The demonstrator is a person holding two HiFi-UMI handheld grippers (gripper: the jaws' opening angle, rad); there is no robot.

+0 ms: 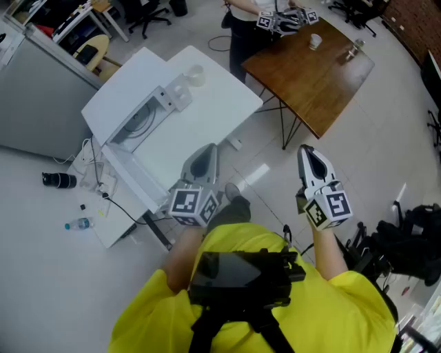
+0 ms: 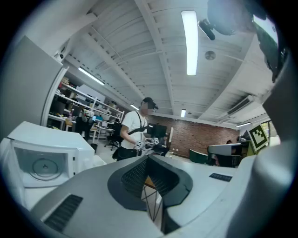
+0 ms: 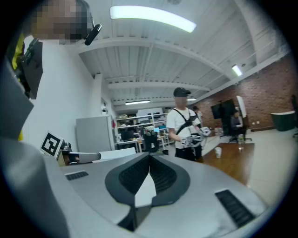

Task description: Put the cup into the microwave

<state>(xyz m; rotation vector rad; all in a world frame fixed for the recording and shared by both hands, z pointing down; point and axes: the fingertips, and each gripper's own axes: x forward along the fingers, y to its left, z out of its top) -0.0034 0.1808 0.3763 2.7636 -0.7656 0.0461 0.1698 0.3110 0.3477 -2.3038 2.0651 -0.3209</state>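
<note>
Right now the left gripper [image 1: 209, 153] and right gripper [image 1: 307, 153] are both pressed together and empty, off the desk's [image 1: 207, 120] near edge. The cup [image 1: 195, 74] stands by the far corner, beside the microwave [image 1: 131, 96]. Best to spread one gripper's jaws before reaching, then pinch the cup's wall and keep it upright.

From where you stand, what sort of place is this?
Probably a lab-like open office or workshop: storage shelves stocked with gear, a brick wall at the back, and rolling office chairs on an open floor.
</note>
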